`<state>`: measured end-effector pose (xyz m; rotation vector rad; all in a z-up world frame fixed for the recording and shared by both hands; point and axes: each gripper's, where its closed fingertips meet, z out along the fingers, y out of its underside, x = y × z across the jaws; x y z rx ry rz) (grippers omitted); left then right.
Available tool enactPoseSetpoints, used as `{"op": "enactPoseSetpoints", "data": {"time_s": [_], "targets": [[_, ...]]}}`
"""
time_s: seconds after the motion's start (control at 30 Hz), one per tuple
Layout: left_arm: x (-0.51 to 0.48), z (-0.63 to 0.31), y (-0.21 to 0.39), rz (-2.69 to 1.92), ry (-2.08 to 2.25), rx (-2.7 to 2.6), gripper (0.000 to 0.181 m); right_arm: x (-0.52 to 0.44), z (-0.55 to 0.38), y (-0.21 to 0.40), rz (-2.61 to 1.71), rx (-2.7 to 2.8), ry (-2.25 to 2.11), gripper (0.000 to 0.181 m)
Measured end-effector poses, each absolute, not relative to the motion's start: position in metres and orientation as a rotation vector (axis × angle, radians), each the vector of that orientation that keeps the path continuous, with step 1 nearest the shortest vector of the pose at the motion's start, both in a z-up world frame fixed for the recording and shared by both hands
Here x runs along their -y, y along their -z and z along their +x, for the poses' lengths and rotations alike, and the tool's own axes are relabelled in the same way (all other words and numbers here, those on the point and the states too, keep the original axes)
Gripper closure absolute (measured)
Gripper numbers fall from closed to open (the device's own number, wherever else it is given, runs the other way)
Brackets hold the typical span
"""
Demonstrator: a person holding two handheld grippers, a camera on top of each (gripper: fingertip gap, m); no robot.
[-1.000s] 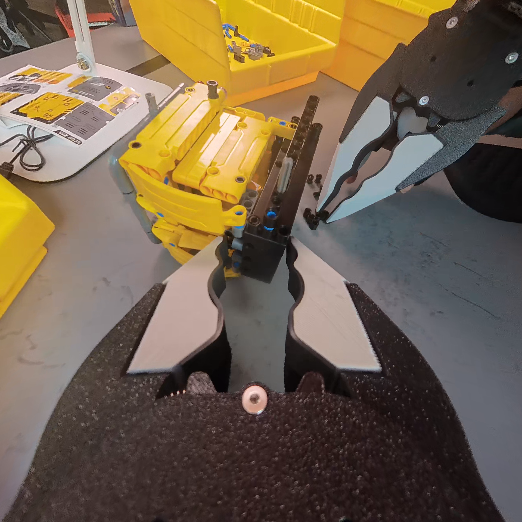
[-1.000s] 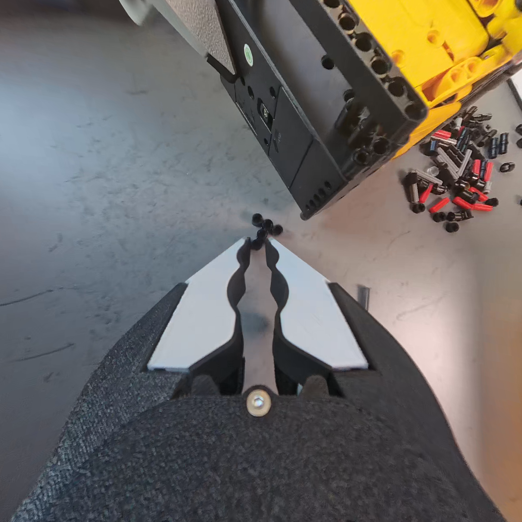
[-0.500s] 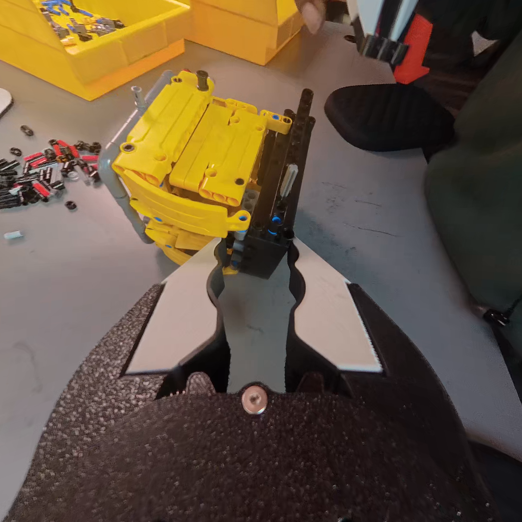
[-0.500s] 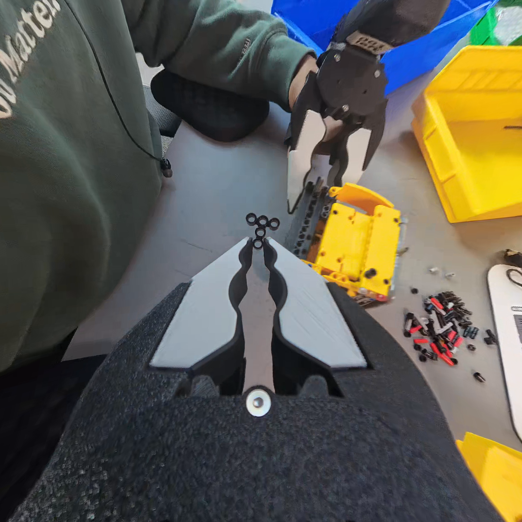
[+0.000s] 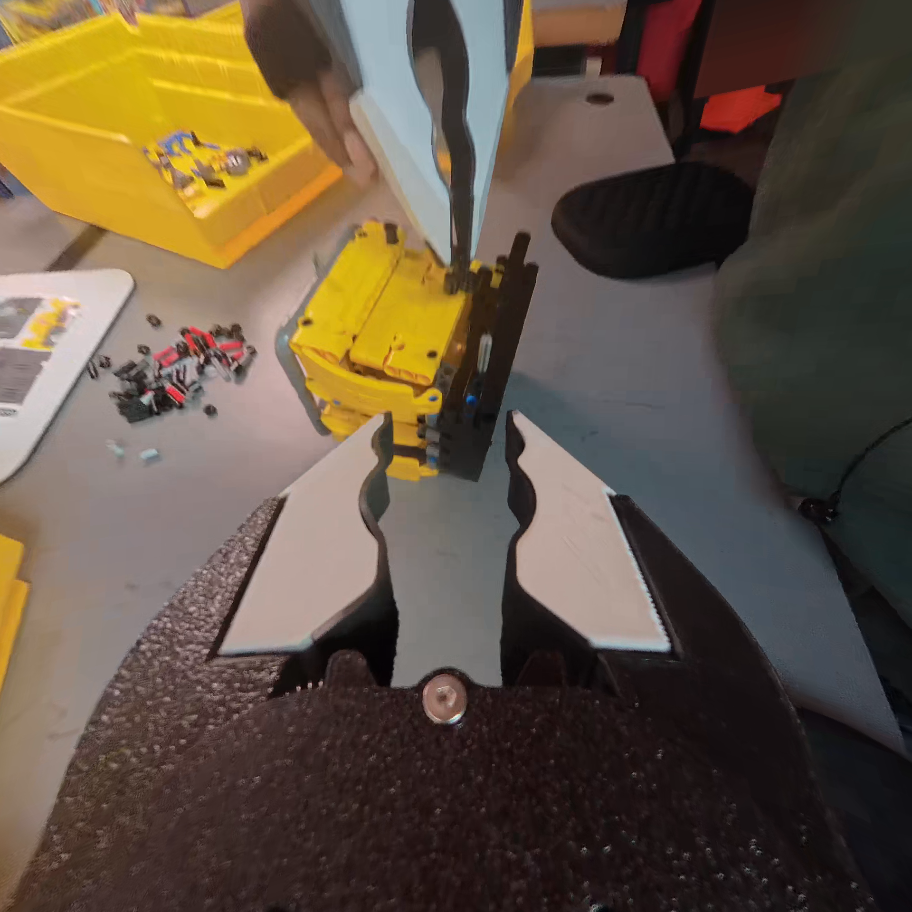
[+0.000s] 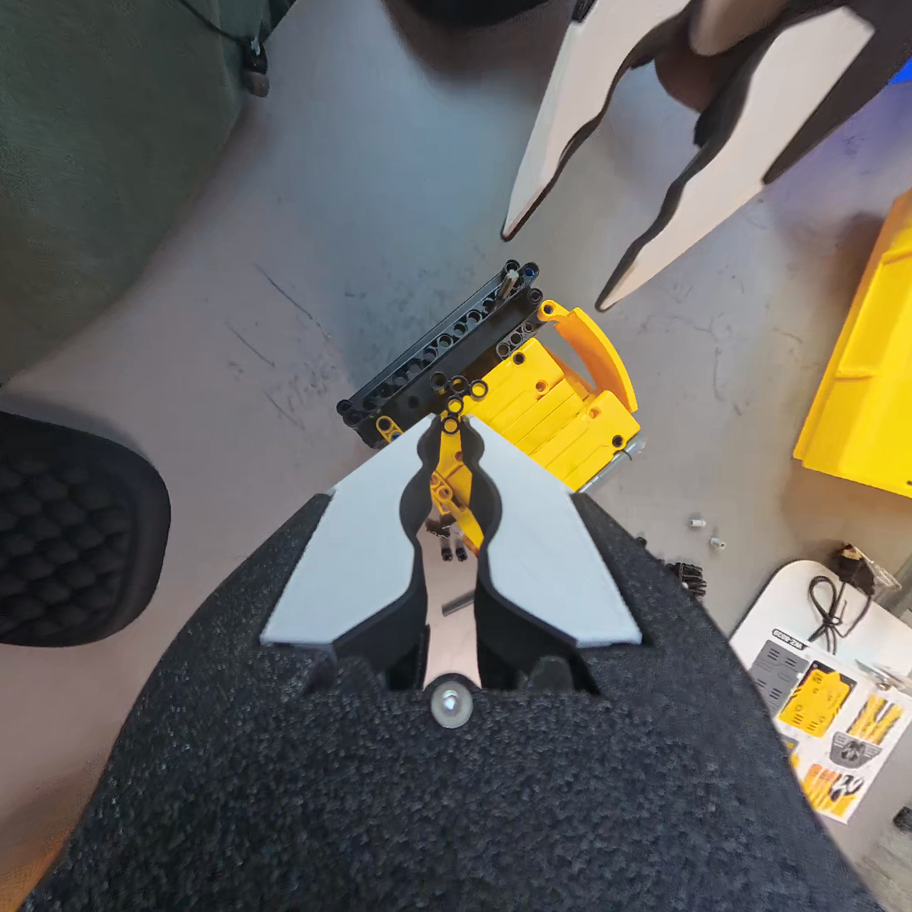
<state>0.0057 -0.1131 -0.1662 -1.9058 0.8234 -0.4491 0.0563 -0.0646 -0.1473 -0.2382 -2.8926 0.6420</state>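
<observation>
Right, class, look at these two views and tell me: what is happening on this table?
A person works two handheld grippers over a yellow and black brick model standing on a grey table. The right gripper is shut on a small black T-shaped piece and holds it at the model's top, by its black beams. The left gripper is open, its fingers either side of the model's near end without gripping it. Loose red and black pins, a yellow bin and a sticker sheet lie around.

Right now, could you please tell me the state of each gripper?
Left gripper: open, holding nothing, just short of the yellow and black brick model.
Right gripper: shut on a small black T-shaped connector.
</observation>
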Motion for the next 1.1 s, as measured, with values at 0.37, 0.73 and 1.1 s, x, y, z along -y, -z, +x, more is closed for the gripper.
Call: {"op": "enactPoseSetpoints", "data": {"time_s": [0.37, 0.73, 1.1], "targets": [[0.087, 0.050, 0.142, -1.856, 0.327, -0.889, 0.142, 0.072, 0.048, 0.152, -0.105, 2.875, -0.655, 0.174], [0.080, 0.048, 0.165, -1.899, 0.031, -1.001, 0.135, 0.073, 0.053, 0.161, 0.030, 2.944, -0.616, 0.174], [0.083, 0.046, 0.172, -1.880, 0.093, -0.995, 0.115, 0.080, 0.049, 0.162, 0.280, 3.078, -0.383, 0.174]]}}
